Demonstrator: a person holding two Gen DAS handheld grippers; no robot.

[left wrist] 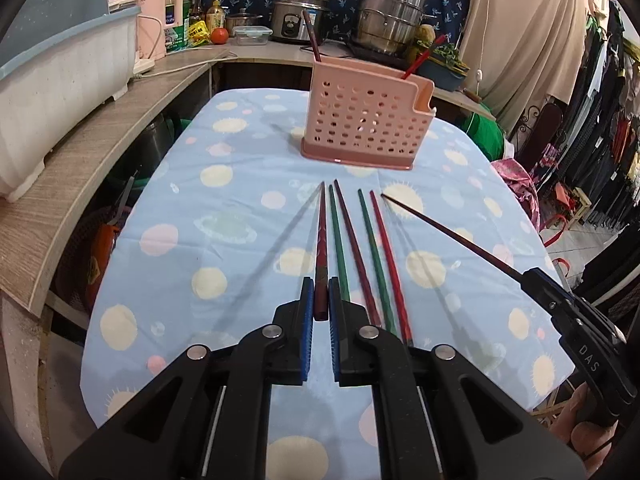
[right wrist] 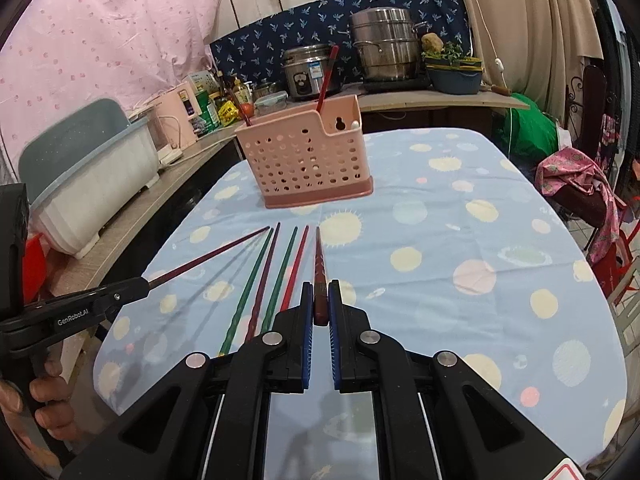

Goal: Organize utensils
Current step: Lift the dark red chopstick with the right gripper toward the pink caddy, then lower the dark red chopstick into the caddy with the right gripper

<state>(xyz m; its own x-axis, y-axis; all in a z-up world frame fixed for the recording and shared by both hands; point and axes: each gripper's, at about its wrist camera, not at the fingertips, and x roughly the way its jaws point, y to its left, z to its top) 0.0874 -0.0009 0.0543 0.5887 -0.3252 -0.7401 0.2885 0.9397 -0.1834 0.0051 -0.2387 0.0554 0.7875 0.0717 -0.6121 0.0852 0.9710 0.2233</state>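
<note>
Left gripper (left wrist: 321, 300): jaws closed on the thick end of a dark red patterned chopstick (left wrist: 321, 240), which points forward toward the holder, lifted off the desk with its shadow to the left. In the right wrist view this gripper (right wrist: 138, 283) enters from the left edge with that chopstick (right wrist: 216, 254) sticking out of it.

Right gripper (right wrist: 321, 300): jaws clamped on the butt of a second dark patterned chopstick (right wrist: 320, 264), tip aimed ahead. In the left wrist view the gripper (left wrist: 532, 276) comes in from the right, its chopstick (left wrist: 452, 234) slanting up to the left.

Loose chopsticks: four lie on the cloth, side by side and fanning slightly, between the two held ones; left to right in the left wrist view, a green chopstick (left wrist: 338, 236), a maroon chopstick (left wrist: 354, 244), a second green chopstick (left wrist: 374, 248) and a red chopstick (left wrist: 388, 256).

Desk (left wrist: 224, 208): covered by a light blue cloth printed with pale suns and planets.

Pink holder (left wrist: 364, 120): a perforated plastic utensil caddy standing upright on the cloth just beyond the chopstick tips; two chopsticks already stand in it, a dark one (left wrist: 312, 36) at the left end and a red one (left wrist: 424, 56) at the right.

Background: a rice cooker (left wrist: 298, 16) and a steel steamer pot (left wrist: 388, 16) on the counter behind, a pale dish bin (left wrist: 60, 80) on the shelf to the left.
</note>
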